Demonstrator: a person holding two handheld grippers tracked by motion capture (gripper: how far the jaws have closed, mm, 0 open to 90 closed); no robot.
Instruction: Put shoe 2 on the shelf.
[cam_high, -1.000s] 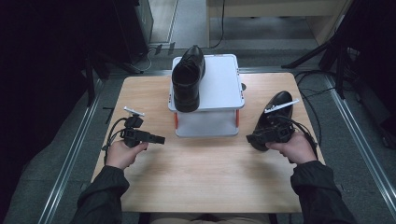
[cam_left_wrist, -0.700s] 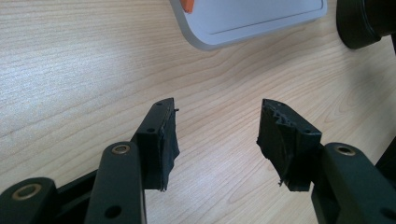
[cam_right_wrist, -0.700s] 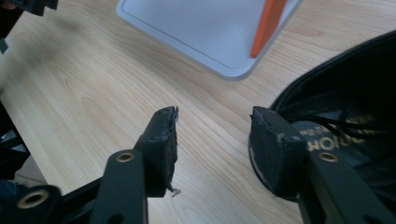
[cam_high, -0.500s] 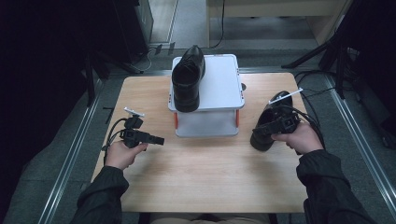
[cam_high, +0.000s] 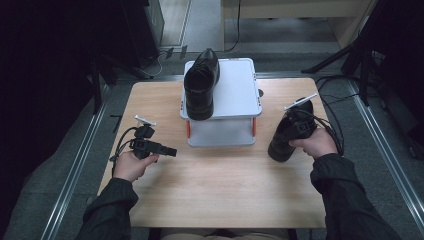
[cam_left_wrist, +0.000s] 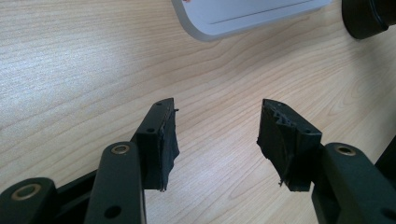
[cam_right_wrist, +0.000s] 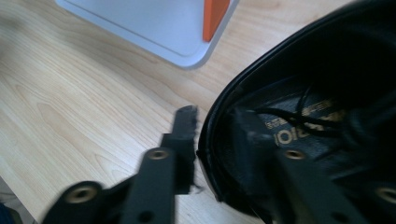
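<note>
A light wooden table (cam_high: 215, 190) carries a white 2-tier stand (cam_high: 227, 107) with orange posts, set at the middle of its far edge. Right of the stand, 1 black shoe (cam_high: 287, 137) rests on the wood. Another black shoe (cam_high: 201, 85) lies on the stand's top left side.
</note>
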